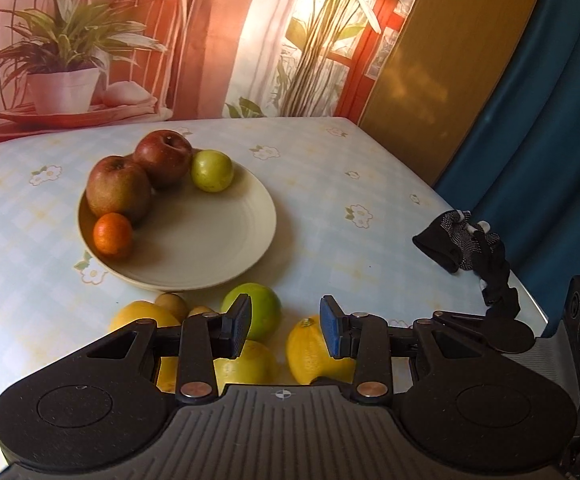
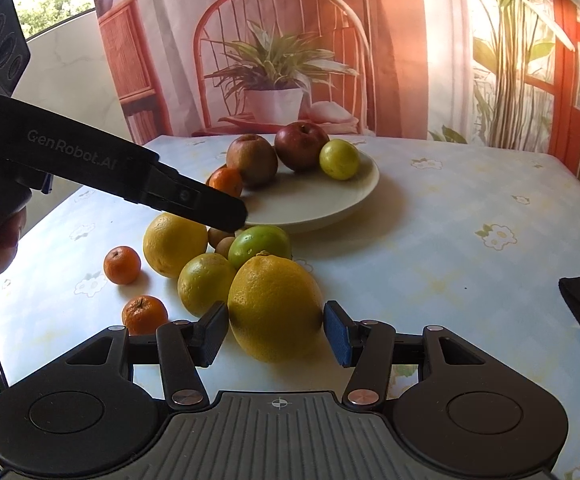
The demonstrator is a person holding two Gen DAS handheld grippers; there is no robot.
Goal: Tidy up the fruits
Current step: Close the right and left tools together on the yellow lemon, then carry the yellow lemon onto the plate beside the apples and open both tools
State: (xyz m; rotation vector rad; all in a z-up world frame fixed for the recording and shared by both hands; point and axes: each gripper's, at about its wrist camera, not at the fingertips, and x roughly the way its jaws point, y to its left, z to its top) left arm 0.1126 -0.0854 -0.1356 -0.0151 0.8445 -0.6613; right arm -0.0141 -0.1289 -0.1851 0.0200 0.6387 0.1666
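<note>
The left tool (image 1: 284,328) stands partly open with nothing between its pads, poised over loose fruit near the front of the counter (image 1: 369,216), which wears a pale blue checked cloth with small flowers. The right tool (image 2: 276,334) straddles a big yellow lemon (image 2: 276,306); its pads sit just at the lemon's sides, and I cannot tell whether they press.

A round cream plate (image 1: 218,240) lies mid-counter holding two reddish-brown apples (image 1: 118,188), a small yellow-green fruit (image 1: 212,170) and a small orange mandarin (image 1: 112,236) along its far and left rim; its near half is bare.

Just before the plate cluster a green lime (image 2: 260,244), two more yellow citrus (image 2: 174,244) and small brown fruits. Two mandarins (image 2: 122,265) lie to their left.

The counter's right side is open up to a black glove (image 1: 461,244) at the edge.
</note>
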